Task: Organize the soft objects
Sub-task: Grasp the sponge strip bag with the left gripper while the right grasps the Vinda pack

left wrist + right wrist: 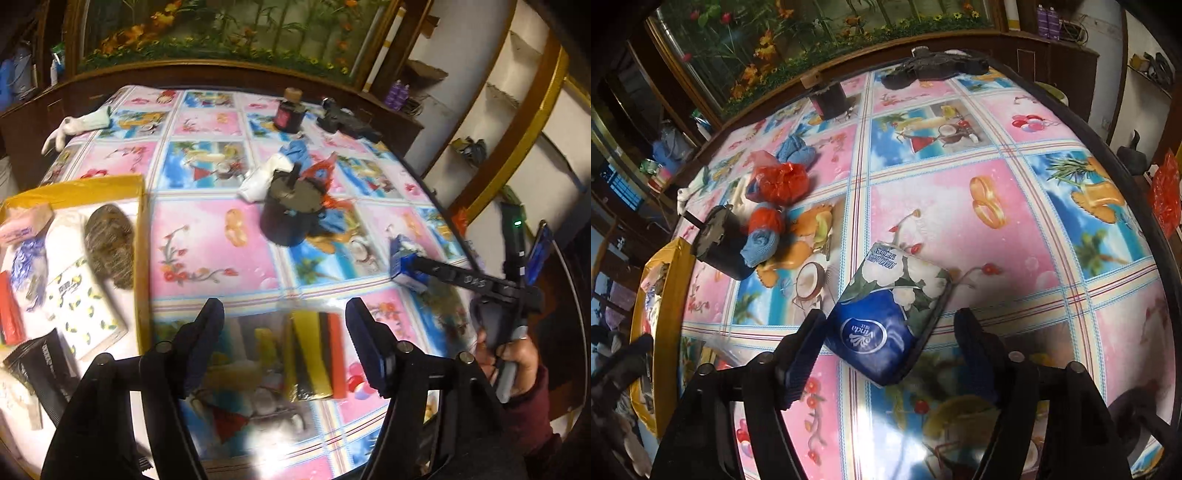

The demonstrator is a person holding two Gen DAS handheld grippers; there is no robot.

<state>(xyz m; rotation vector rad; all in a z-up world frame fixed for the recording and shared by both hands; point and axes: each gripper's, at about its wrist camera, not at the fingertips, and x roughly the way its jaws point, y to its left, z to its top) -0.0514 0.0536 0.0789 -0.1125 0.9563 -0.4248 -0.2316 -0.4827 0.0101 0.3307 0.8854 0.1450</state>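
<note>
A blue Vinda tissue pack (882,325) lies on the flowered tablecloth (960,229) between the fingers of my right gripper (890,350). The left finger sits against its edge, the right finger stands apart, so the gripper is open. The left wrist view shows that same pack (404,269) at the far right. A stack of yellow, black and red sponges (317,354) lies on the cloth just beyond my open left gripper (286,339), untouched by either pad. A yellow-rimmed box (140,236) at the left holds a brown scrubber (109,243) and a lemon-print pack (88,306).
A dark lidded pot (291,210) stands mid-table beside a white cloth (262,177) and blue cloths in red plastic (764,229). A white glove (77,125) lies at the far left corner. A dark bottle (290,114) and a black device (343,122) sit near the far edge.
</note>
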